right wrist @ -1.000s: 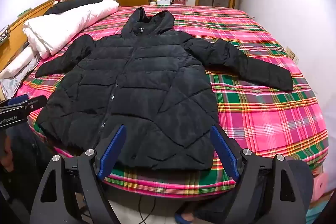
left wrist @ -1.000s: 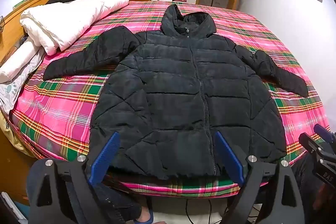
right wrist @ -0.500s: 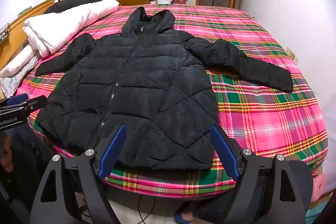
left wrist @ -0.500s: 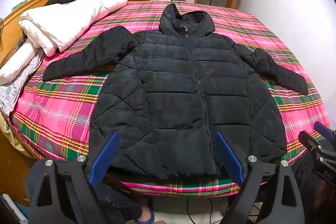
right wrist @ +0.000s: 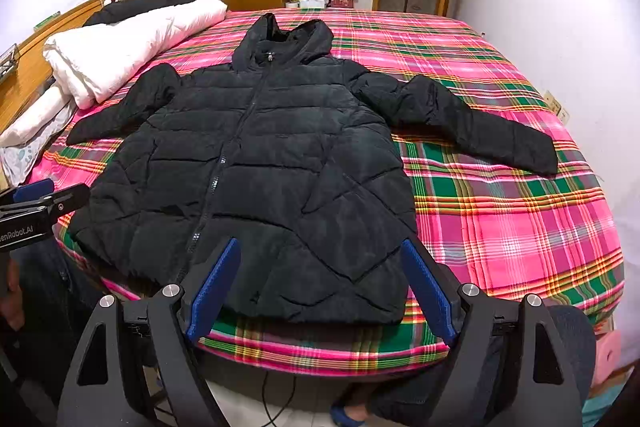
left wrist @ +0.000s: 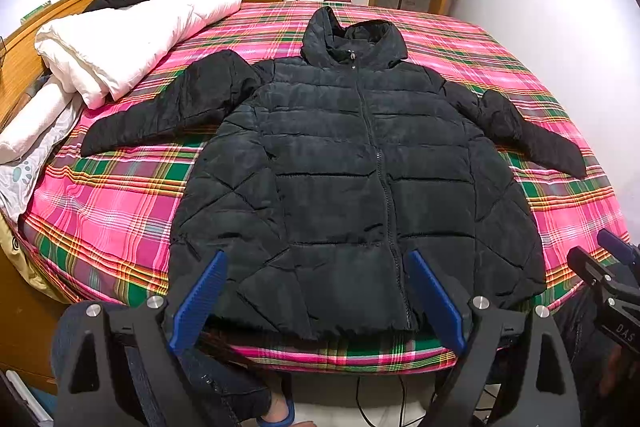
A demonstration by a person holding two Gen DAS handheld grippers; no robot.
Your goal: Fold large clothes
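- The black puffer jacket [left wrist: 352,179] lies flat and face up on the plaid bedspread [left wrist: 108,211]. It is zipped, the hood points to the far wall, both sleeves are spread out to the sides, and the hem is at the near edge of the bed.
- The left gripper [left wrist: 318,297] hangs above the hem near the zipper. Its blue jaws are spread wide and hold nothing.
- The right gripper [right wrist: 320,287] hangs above the hem on the right side of the jacket, also spread wide and empty. No fold is started yet.
- Risk: the padding is thick and looks slippery, so a shallow pinch may catch only the top layer and the fold will come crooked.
- Risk: the hem is very near the bed edge, maybe a little over it; a pull toward the person could drag the jacket off.
- Risk: the left sleeve [left wrist: 168,115] ends near the white duvet [left wrist: 120,39], so a wide swing there could catch the bedding.
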